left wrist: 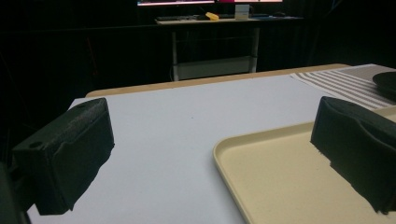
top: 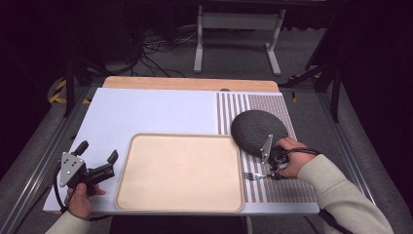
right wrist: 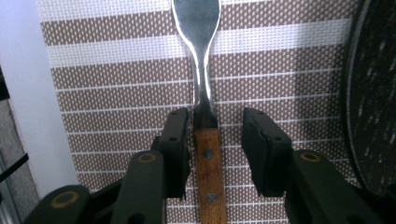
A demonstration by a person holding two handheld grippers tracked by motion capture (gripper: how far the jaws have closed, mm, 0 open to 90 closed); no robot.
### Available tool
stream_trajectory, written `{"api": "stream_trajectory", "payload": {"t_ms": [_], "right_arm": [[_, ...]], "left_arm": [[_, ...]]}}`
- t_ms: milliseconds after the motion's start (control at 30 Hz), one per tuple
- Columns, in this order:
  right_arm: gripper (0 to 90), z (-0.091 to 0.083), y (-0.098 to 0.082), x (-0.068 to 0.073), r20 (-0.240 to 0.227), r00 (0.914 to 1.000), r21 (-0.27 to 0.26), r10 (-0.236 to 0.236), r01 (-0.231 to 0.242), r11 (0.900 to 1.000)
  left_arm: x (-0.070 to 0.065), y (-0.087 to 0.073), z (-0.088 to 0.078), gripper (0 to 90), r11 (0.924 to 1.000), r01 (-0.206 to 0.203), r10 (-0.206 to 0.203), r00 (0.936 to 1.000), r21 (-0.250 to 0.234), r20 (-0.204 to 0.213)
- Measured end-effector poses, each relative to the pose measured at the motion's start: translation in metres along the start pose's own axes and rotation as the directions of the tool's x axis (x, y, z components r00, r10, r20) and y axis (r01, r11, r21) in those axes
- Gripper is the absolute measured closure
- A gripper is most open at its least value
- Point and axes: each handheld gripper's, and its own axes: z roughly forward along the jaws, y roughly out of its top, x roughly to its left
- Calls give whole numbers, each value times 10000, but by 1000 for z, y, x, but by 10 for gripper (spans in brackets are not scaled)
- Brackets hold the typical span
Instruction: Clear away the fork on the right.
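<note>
Wood and steel lie under my right claw (top: 271, 174) in the high view: a fork (top: 256, 176) on the striped placemat (top: 287, 187), tines toward the tray (top: 146, 192), a dark plate (top: 258, 130) just beyond. My left claw (top: 97, 158) waits well apart, past the tray's other side.

From the left claw (left wrist: 205, 154), its jaws stand wide with nothing between them, the tray's corner ahead.

From the right claw (right wrist: 215, 140), the fork (right wrist: 208, 154) runs straight away between my jaws. They straddle the handle where wood meets metal; one pad sits at it, the other shows a gap, so nothing is gripped yet.
</note>
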Motion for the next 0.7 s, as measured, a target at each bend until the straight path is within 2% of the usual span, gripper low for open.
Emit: {"api": "stream_trajectory", "payload": {"t_ms": [267,500,700], "right_arm": [[760,3,2,0,-190,9991,308,-373,378,9988],[775,4,5,1,-74,9980,541,-635,638,9965],[776,4,5,2,-62,9979,542,-646,649,9964]], "left_arm": [[0,0,0,0,10000,7,-7,10000,-13,-5],[0,0,0,0,10000,5,-5,10000,-6,16],[0,0,0,0,10000,-2,2,10000,-15,23]]}}
